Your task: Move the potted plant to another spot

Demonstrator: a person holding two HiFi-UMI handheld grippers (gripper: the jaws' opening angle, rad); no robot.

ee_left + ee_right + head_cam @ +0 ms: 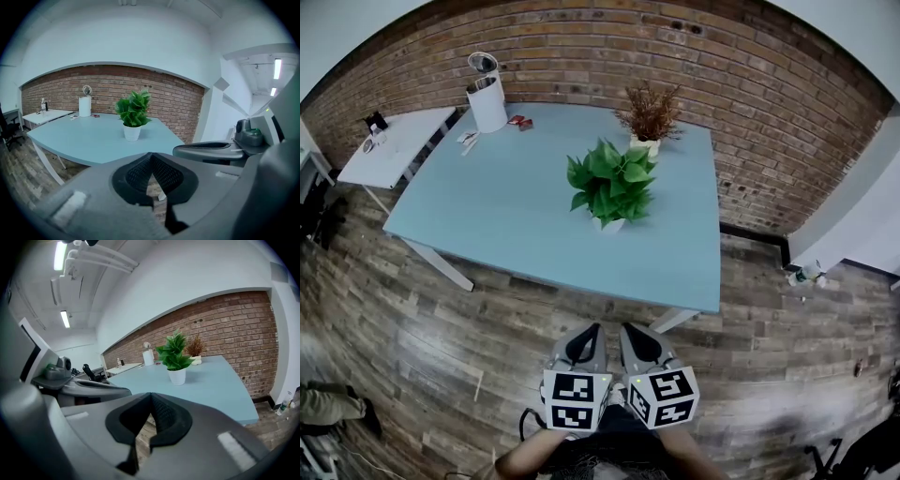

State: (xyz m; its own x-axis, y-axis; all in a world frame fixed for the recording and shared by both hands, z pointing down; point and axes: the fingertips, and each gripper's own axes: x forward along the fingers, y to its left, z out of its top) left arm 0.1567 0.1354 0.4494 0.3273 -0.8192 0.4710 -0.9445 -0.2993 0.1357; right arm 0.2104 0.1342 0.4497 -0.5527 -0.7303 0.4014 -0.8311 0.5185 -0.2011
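Observation:
A green leafy potted plant (609,192) in a small white pot stands on the light blue table (506,216), right of its middle. The left gripper view shows this plant (133,112) straight ahead, and in the right gripper view the plant (176,357) is also ahead. Over the wooden floor, short of the table's near edge, my left gripper (588,330) and right gripper (630,330) hang side by side. Both are shut with nothing between the jaws, which meet at the tips (151,154) (151,394). Neither gripper touches the plant.
A dried brown plant (650,117) in a pale pot stands at the table's far edge behind the green one. A white cylinder (487,103) and small red items (520,122) sit at the far left corner. A white side table (394,145) stands left; a bottle (806,274) is on the floor at right.

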